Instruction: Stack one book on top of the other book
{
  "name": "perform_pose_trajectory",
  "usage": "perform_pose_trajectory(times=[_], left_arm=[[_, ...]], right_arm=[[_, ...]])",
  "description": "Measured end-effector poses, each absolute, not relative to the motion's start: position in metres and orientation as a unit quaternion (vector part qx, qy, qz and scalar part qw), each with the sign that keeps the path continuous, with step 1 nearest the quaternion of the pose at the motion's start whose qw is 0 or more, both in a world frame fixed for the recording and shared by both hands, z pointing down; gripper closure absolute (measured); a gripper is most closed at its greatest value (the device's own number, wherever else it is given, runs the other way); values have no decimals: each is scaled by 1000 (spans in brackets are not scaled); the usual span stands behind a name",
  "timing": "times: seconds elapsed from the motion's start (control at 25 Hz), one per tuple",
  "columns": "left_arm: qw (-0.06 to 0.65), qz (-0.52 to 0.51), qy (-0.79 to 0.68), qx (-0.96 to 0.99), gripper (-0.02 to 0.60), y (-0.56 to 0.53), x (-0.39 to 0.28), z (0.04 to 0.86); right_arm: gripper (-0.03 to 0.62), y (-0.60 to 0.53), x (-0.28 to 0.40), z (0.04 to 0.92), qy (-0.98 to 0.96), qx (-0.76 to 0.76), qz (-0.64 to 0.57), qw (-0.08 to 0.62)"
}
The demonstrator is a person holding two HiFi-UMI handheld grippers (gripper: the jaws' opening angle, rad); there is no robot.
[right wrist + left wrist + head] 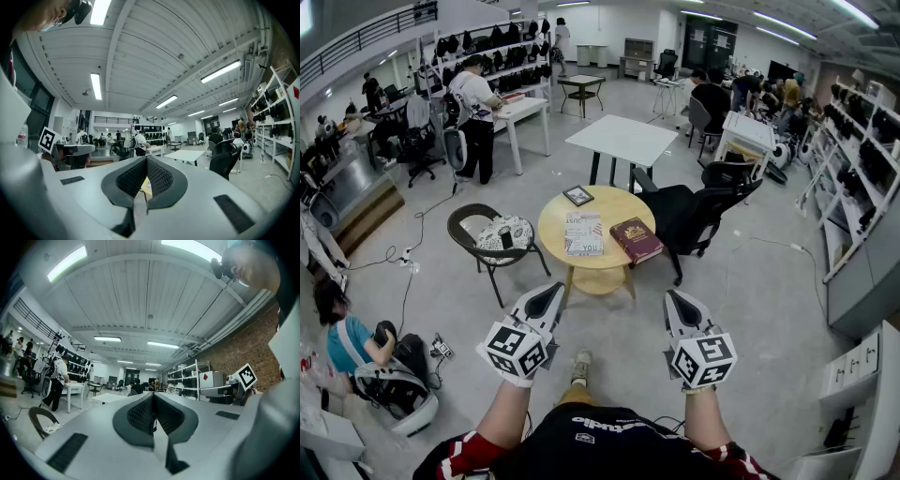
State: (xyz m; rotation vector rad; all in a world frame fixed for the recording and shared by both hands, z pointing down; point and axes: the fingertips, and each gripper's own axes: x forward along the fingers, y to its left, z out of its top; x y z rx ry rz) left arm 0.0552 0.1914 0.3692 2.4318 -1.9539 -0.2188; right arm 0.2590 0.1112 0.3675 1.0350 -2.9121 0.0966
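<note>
Head view: 2 books lie flat, side by side, on the round wooden counter (pixel 553 223) at frame centre. The white book (pixel 583 232) is on the left, the maroon book (pixel 636 240) just right of it; whether they touch is unclear. A small dark-framed item (pixel 577 195) sits near the counter's upper edge.

Both claws hang in the lower half of the frame, over the floor, well apart from the books and below them in the pic. Left claw (pixel 553 292) is lower left of the white book, right claw (pixel 673 298) lower right of the maroon one.

Left gripper view: left claw (pixel 153 395) fully closed, pads together, nothing btwn them. Right gripper view: right claw (pixel 146 158) same, closed w/ nothing held.
</note>
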Motion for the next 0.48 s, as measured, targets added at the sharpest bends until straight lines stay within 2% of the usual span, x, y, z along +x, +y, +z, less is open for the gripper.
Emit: perform_pose_trajectory(times=[0.48], left_arm=[[3, -79, -633, 770, 565, 181, 33, 365]], right_arm=[[568, 100, 237, 378, -944, 327, 29, 35]])
